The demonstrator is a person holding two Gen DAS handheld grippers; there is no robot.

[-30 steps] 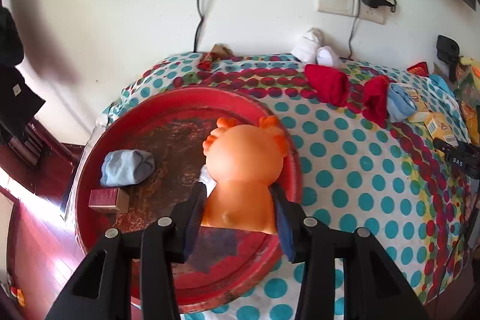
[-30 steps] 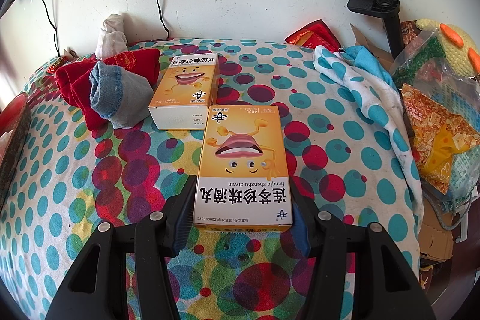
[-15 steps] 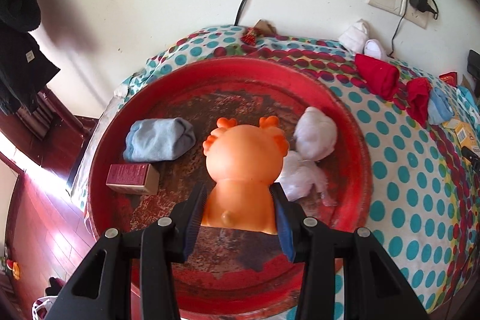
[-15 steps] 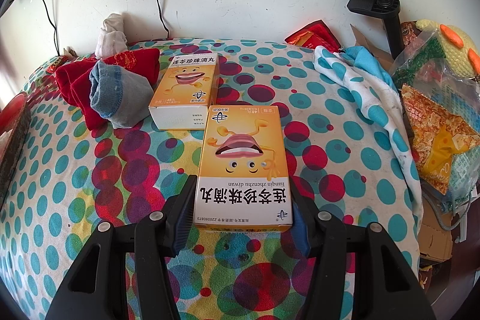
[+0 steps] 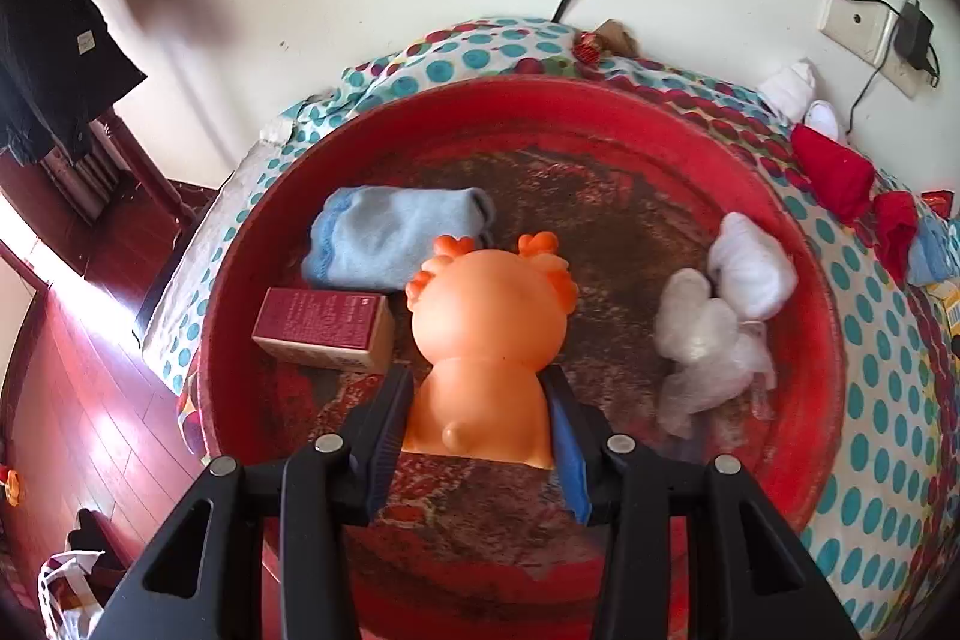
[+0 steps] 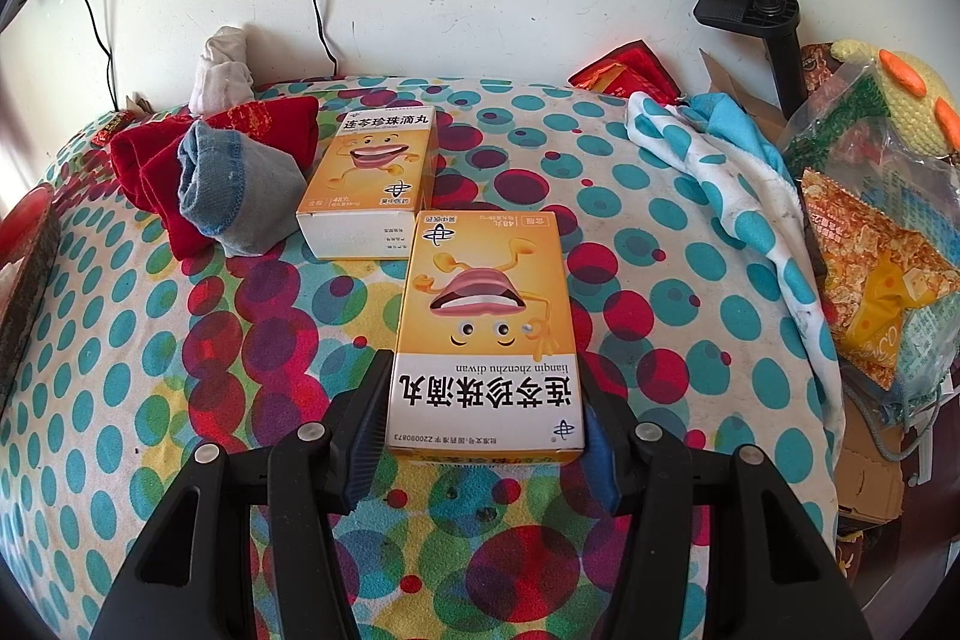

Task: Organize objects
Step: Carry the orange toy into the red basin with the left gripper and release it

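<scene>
Left gripper (image 5: pixel 480 400) pinches the orange rubbery horned toy figure (image 5: pixel 489 340) by its body, over the round red tray (image 5: pixel 810 316), near centre. Maroon cardboard box (image 5: pixel 324 328) at 9 o'clock of the toy, folded light-blue sock (image 5: pixel 390 235) at 10, crumpled white plastic (image 5: pixel 708 340) at 3.

Risk: rounded base could topple against the box on release.

Right gripper (image 6: pixel 480 418) clamps the yellow cartoon-faced medicine carton (image 6: pixel 483 328) at 1 end; long overhang may pivot when lifted.
</scene>
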